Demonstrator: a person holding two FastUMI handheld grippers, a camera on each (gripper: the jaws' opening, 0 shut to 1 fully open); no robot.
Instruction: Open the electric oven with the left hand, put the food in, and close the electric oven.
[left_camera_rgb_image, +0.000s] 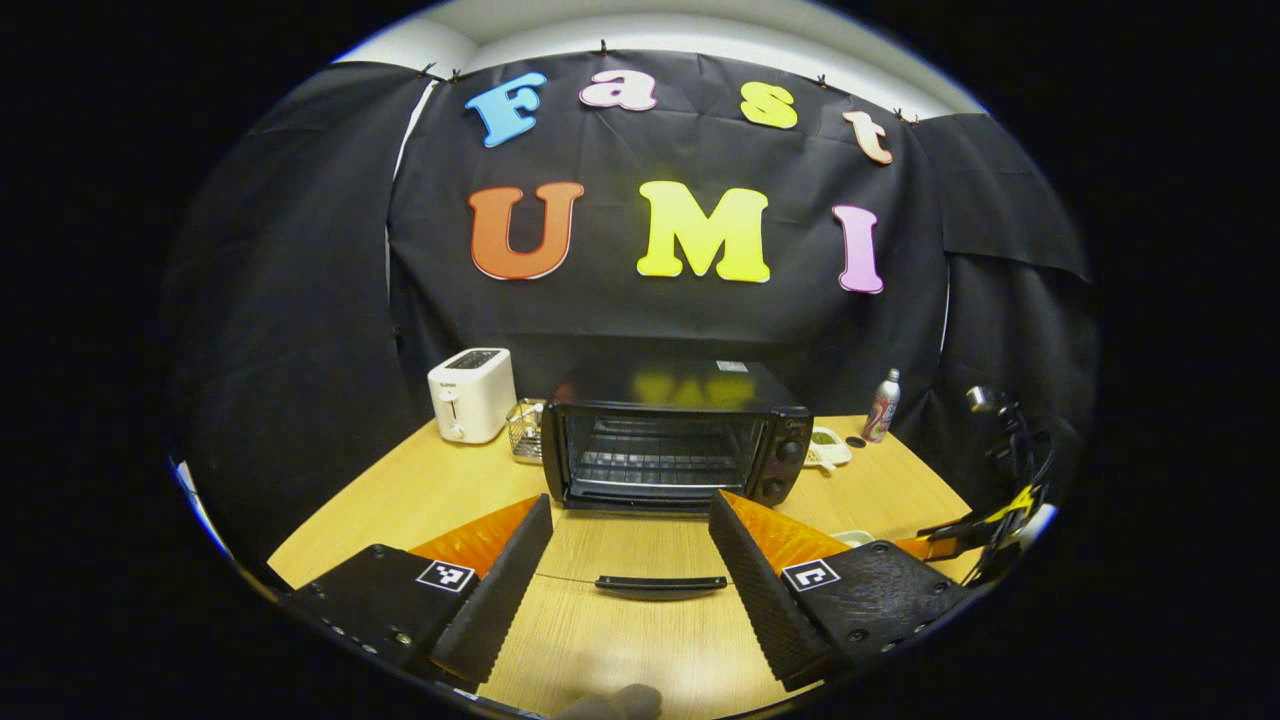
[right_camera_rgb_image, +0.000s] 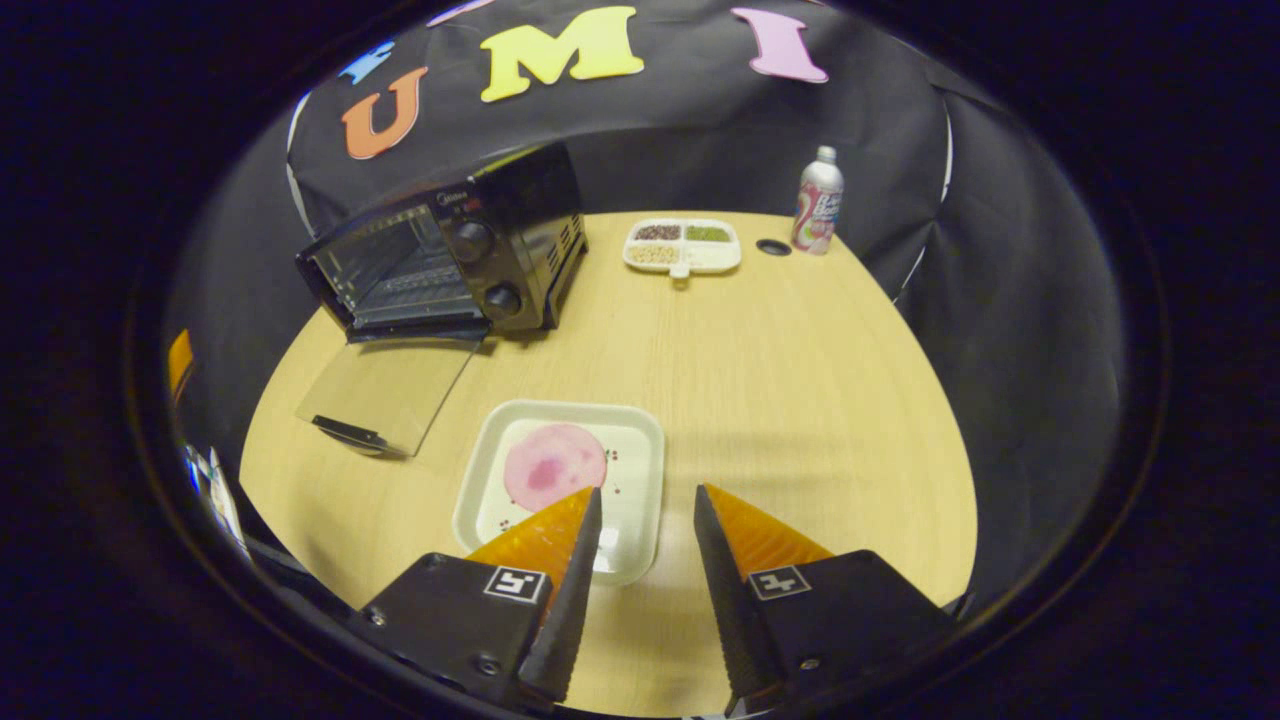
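Electric oven (left_camera_rgb_image: 675, 440) — black countertop model, standing toward the back of the wooden table (left_camera_rgb_image: 420, 495). Its glass door (right_camera_rgb_image: 390, 390) is folded fully down and lies flat over the tabletop, the black door handle (left_camera_rgb_image: 660, 583) at its near edge. Wire rack visible inside; two knobs on the right-hand panel.

Left gripper (left_camera_rgb_image: 630, 510) — fingers spread wide, gripping nothing. It faces the open oven, with the door handle lying between the two fingers and touching neither.

Right gripper (right_camera_rgb_image: 645, 495) — fingers parted at a moderate width, empty, poised over the near edge of the tray; whether its left finger touches the tray cannot be told.

Food (right_camera_rgb_image: 553, 467) — a round pink slice lying flat on a pale square tray (right_camera_rgb_image: 640, 455), on the table in front of the oven and to the right of the lowered door.

Other items: white toaster (left_camera_rgb_image: 471, 393) left of the oven, a small wire basket (left_camera_rgb_image: 525, 430) between them; a divided snack dish (right_camera_rgb_image: 683, 246) right of the oven; a drink bottle (right_camera_rgb_image: 818, 200) upright at the table's far right edge.
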